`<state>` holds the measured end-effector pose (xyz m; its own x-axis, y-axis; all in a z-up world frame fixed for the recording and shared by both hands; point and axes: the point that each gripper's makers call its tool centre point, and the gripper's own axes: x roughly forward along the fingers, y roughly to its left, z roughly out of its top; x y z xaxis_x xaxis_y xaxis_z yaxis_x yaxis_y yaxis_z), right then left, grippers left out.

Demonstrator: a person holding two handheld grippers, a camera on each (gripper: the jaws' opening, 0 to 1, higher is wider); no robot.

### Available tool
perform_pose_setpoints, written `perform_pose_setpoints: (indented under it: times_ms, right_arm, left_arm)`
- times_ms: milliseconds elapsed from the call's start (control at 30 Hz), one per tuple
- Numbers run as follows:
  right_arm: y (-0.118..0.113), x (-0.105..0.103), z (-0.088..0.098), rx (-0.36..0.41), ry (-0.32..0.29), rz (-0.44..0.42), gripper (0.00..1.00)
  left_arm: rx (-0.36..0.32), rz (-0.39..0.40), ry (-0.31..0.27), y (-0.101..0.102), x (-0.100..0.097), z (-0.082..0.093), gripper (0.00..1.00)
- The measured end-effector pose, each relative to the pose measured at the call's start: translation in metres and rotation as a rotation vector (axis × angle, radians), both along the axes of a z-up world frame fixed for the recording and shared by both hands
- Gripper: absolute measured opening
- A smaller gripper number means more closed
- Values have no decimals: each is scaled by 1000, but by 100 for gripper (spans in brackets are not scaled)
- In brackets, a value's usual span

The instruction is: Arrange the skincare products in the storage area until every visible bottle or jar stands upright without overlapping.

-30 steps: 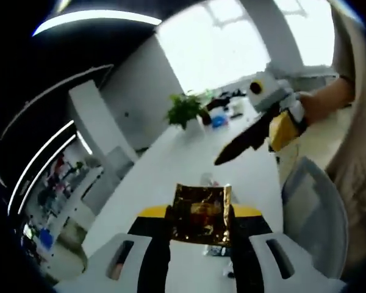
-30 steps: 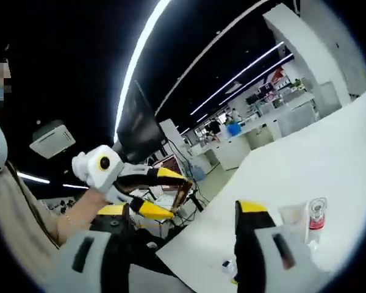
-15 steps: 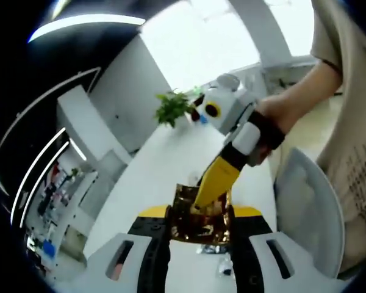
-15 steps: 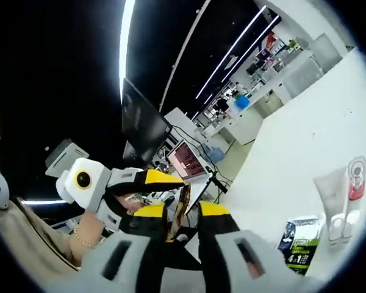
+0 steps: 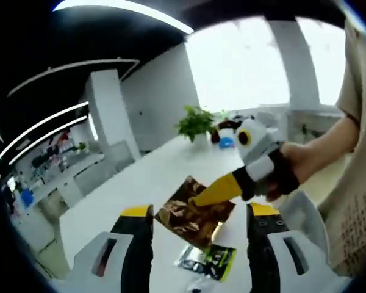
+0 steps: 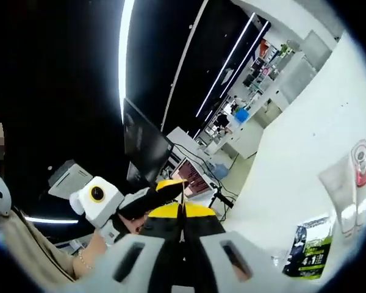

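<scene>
A crinkled gold-brown sachet [image 5: 192, 213] hangs above the white table [image 5: 140, 177], between the wide-apart jaws of my left gripper [image 5: 199, 210], which stands open and does not touch it. My right gripper [image 5: 216, 190] reaches in from the right and pinches the sachet's upper edge. In the right gripper view the right gripper [image 6: 182, 212] is shut on the sachet [image 6: 182, 226], seen edge-on as a thin line. Beyond it sits my left gripper [image 6: 155, 192]. On the table lie a green-and-black packet [image 6: 308, 247], a pale tube [image 6: 340, 189] and a clear bottle with a red top [image 6: 360, 162].
The green-and-black packet [image 5: 210, 262] lies flat on the table under the sachet. A potted plant [image 5: 195, 122] and small items stand at the table's far end. A person's hand [image 5: 305, 162] and a grey chair back [image 5: 308, 213] are on the right. Desks and a monitor [image 6: 143, 137] lie beyond.
The sachet has passed from my left gripper to my right one. The left jaws opened wide; the right jaws closed on the sachet's edge. Both views have shifted.
</scene>
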<state>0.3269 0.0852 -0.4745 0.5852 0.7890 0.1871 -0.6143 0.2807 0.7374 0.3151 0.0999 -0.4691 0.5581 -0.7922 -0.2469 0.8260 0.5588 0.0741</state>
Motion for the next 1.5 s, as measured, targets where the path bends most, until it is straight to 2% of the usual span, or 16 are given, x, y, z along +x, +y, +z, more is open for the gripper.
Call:
perform_pose_setpoints:
  times_ms: [133,167,300,367,467,567,667,933,1000,1067,1133,1200,1267,1367,1433,1500]
  right_arm:
    - [0,2,6,50,-17,-34,1]
    - [2,2,7,57,-22,-38,1]
    - [11,0,15,117,-44,-64,1]
    - [14,-1,19,151,-58,-83,1]
    - [19,-4,20,185,-60,-91,1]
    - [22,-4,18,208,-61,-116,1]
    - [21,-4,18,237,-55,-135,1]
    - [25,-1,16,185,-93,-156,1]
    - [27,-1,16,173,-103,-158,1]
    - [28,-2,14,157,-109,-153,1]
    - [30,-3,12,150,-106,-134,1]
    - [31,-5,8,104,-142,-118,3]
    - [29,-7,4,78,-135,-102,8]
    - [19,-8,1,49,-162,-83,5]
    - [10,-9,2,44,-188,-57,5]
    - [6,-12,4,42,-189,15,10]
  left_arm:
    - [-311,120,155,14,6,9,67]
    - [-415,142,210,17,6,10,66]
    - [-695,150,334,19,3,17,60]
    - [-797,160,379,19,2,18,58]
    - [-898,167,415,17,2,16,53]
    - [-974,179,415,16,2,18,43]
    - [-1087,195,430,21,6,24,35]
    - [-1076,247,415,24,11,18,2]
    - [-1069,271,412,27,13,15,0]
    - [-1085,259,451,29,12,13,0]
    - [-1071,251,456,31,12,12,0]
    - [-1019,238,455,31,10,10,0]
    - [-960,221,449,32,7,9,0]
    - [-863,207,431,36,5,9,0]
    - [-781,181,424,37,3,9,0]
    - [-667,141,442,34,-4,3,0]
